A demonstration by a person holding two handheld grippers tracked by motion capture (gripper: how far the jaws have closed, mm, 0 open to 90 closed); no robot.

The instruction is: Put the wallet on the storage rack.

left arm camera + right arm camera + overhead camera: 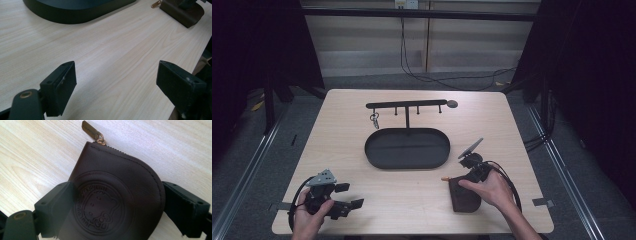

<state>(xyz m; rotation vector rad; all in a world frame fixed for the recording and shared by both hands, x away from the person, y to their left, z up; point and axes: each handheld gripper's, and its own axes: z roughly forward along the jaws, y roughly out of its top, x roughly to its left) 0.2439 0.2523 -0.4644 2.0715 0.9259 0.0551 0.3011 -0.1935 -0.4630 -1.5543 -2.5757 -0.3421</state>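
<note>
A: Right tool (113, 207): jaws wide, straddling brown pouch (117, 192) flat on worktop (30, 157); grip not confirmed. Left tool (116, 85): open, empty.

B: Risk noted: pouch likely pushed or slipped aside through uneven, shallow closure.

A wood bench with a tray stand and some things around it

The bench (412, 205) is light wood with a grain of thin lines. In the middle sits a dark oval tray (407, 148) with a low rim. A thin post (407, 120) stands up at the back of the tray and holds a long black bar (406, 104) with small pegs that hang down. A little metal ring (375, 119) hangs from the left end of the bar. A small round disc (452, 104) is at the right end. Behind the bench, black cables (452, 80) lie on the grey floor (422, 80). Dark curtains (592, 75) hang on both sides.
</note>
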